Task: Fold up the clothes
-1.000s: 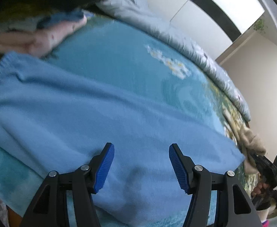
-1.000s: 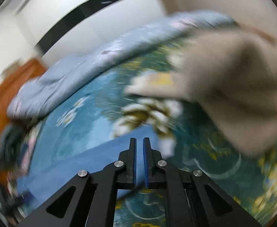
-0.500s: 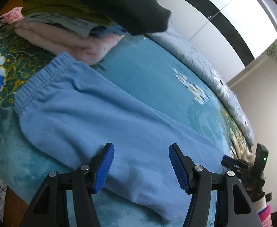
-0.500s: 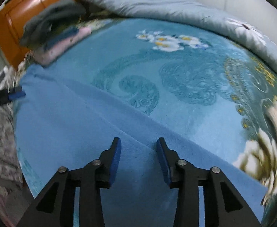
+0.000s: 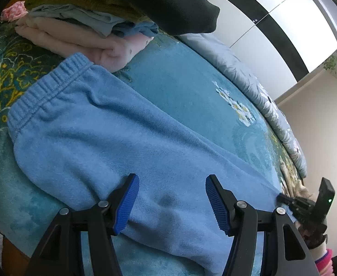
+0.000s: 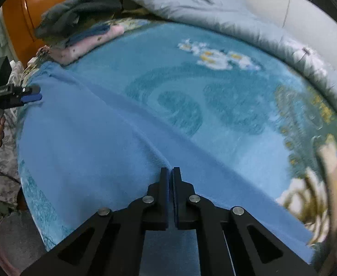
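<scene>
trousers [image 6: 81, 142] hem behind right tool [image 6: 170, 172], blanket [image 6: 318, 172] blurred

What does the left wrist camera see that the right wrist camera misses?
Only the left wrist view shows the ribbed waistband of the blue pants, with the open left gripper above them. Only the right wrist view shows the orange headboard and the right gripper shut on a fabric ridge. Both show the pants, the clothes pile and the grey quilt.

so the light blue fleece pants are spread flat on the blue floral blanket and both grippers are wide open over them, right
Not quite. Only the left gripper is wide open, as the left wrist view shows. The right gripper is shut, pinching a ridge of the light blue fleece pants in the right wrist view. The pants do lie spread on the blue floral blanket.
</scene>
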Action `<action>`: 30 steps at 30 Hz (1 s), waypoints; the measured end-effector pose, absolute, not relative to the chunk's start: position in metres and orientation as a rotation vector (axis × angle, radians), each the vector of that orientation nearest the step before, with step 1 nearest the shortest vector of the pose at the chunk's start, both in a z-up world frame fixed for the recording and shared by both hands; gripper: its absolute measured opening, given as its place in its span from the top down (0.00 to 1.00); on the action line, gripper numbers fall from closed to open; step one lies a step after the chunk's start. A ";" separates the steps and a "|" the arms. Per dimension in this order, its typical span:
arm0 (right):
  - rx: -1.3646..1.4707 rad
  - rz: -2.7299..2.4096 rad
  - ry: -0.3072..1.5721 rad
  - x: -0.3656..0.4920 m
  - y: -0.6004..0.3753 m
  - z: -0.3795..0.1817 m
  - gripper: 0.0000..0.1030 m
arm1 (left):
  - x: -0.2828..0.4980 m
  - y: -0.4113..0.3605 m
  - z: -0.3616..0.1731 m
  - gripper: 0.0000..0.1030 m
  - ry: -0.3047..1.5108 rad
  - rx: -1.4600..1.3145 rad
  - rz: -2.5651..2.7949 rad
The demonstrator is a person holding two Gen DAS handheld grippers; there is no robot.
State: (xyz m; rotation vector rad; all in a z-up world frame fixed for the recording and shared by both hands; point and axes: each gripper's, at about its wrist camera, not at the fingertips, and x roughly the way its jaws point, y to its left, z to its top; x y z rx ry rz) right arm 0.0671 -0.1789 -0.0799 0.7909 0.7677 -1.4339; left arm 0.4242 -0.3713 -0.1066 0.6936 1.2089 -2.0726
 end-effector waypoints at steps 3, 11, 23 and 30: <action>0.760 -1.509 0.740 0.053 -0.190 -0.067 1.00 | 0.428 -0.371 -0.102 0.37 1.205 0.665 -2.071; 0.832 -1.349 0.672 0.054 -0.208 -0.077 0.93 | 0.437 -0.374 -0.093 0.37 1.181 0.632 -2.066; 0.868 -1.208 0.831 0.077 -0.221 -0.105 0.70 | 0.424 -0.373 -0.102 0.37 1.196 0.676 -2.082; 0.753 -1.260 0.907 0.096 -0.200 -0.094 0.98 | 0.423 -0.374 -0.107 0.37 1.217 0.681 -2.085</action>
